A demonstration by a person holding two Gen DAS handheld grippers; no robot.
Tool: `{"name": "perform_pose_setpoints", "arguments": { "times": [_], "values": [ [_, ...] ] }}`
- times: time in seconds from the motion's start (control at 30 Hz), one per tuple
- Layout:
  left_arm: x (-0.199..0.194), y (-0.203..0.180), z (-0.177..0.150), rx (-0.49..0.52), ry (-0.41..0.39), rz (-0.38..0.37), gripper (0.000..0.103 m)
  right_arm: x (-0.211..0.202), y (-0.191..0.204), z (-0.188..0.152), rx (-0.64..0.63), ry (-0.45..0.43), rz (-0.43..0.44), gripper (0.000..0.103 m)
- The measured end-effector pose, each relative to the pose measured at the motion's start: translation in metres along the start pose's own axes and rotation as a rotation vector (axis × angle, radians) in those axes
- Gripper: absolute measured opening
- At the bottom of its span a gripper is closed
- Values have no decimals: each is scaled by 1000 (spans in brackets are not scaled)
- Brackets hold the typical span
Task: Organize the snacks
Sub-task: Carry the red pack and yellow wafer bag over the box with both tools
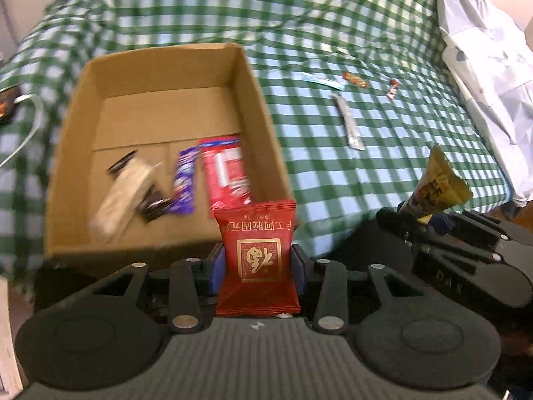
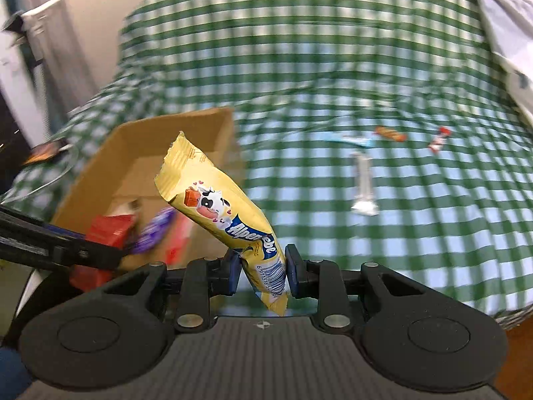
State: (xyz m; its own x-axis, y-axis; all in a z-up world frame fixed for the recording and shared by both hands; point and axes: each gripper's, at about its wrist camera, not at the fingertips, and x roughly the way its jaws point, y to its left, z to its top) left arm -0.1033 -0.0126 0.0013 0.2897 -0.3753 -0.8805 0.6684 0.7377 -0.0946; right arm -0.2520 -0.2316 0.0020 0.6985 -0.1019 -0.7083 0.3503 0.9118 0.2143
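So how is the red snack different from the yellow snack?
The red snack is a flat, square packet with gold writing; the yellow snack is long with a cartoon cow. The red snack is in the left gripper, the yellow snack in the right gripper. Both are pinched near the cardboard box.

snacks in the cardboard box (image 1: 160,106) are motion-blurred; their labels cannot be read.

Green-checked cloth (image 1: 333,173), brown box (image 1: 266,106), red packet (image 1: 258,250), yellow wrapper (image 2: 213,200)
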Motion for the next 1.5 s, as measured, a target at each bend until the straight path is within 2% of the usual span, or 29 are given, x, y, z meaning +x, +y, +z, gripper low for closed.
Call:
{"name": "perform_pose_setpoints", "arguments": {
  "times": [0.13, 0.23, 0.43, 0.6, 0.77, 1.5],
  "values": [
    [-28, 18, -26, -34, -53, 2, 45, -16, 43, -14, -56, 17, 51, 29],
    [-46, 25, -39, -47, -103, -5, 45, -29, 67, -23, -106, 12, 57, 29],
    [-73, 31, -62, -60, -159, -25, 45, -57, 85, -32, -131, -44, 17, 29],
    [-92, 40, -74, -77, -206, -24, 45, -64, 99, -38, -158, -54, 10, 29],
    [-98, 44, -77, -90, -223, -43, 45, -69, 112, -40, -206, -64, 1, 29],
    [-98, 41, -77, -76, -223, -53, 45, -67, 111, -42, -202, -49, -12, 29]
  ]
}}
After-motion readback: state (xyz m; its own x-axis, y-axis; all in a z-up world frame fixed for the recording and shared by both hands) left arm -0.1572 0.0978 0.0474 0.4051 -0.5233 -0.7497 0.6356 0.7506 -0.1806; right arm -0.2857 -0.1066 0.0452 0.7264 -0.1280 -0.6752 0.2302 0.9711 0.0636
